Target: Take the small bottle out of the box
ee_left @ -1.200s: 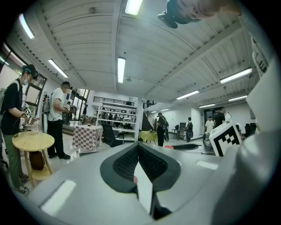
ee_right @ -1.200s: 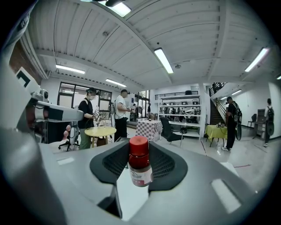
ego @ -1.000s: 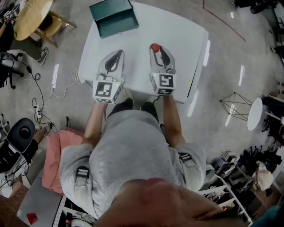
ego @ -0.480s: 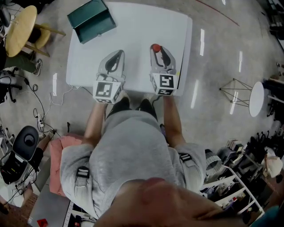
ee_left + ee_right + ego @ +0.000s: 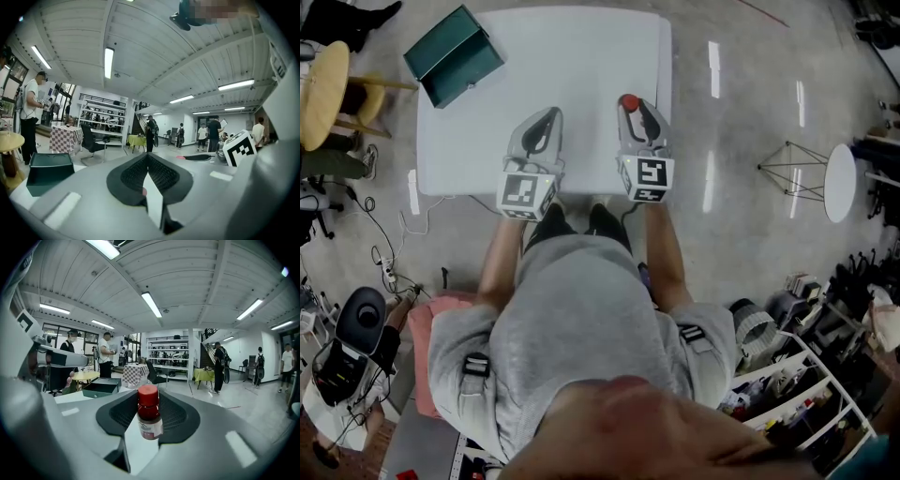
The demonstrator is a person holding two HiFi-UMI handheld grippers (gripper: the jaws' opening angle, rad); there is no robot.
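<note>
White table (image 5: 581, 56) fills the top of the head view, w/ grey polished floor (image 5: 741, 234) all round it. Person in a grey shirt (image 5: 581, 309) stands at its 6 o'clock edge. Both arms are fwd, w/ the grippers side by side over the near half of the table, both pointing to 12 o'clock.

R gripper (image 5: 149, 401): fingers closed on the bottle (image 5: 149, 417), gripping its body btw the black ribbed pads (image 5: 176, 416). Bottle is small and dark, w/ a red cap (image 5: 628, 101) and white label. It's upright, w/ the cap clear above the pads. In the head view it sits at the 12 o'clock tip of the R gripper, out of the box and well apart from it.

L gripper (image 5: 148, 158): fingers closed, pad tips touching, nothing btw them.

Box (image 5: 453, 56): green, open, at the table's far-left corner, approx 10 o'clock from the L gripper, turned at an angle to the table edges. In the R gripper view it's at 10 o'clock behind the bottle, dark inside. Can't tell if anything's in it.

Bg: a round wooden table (image 5: 321, 94) is at 9 o'clock of the white one, and a small round white table (image 5: 839, 183) at 3 o'clock. Gripper views show a big hall w/ strip lights (image 5: 152, 304) overhead, shelves (image 5: 168, 355) at 12 o'clock, a checked tablecloth (image 5: 136, 372) in front of them, and people (image 5: 105, 357) standing about.
</note>
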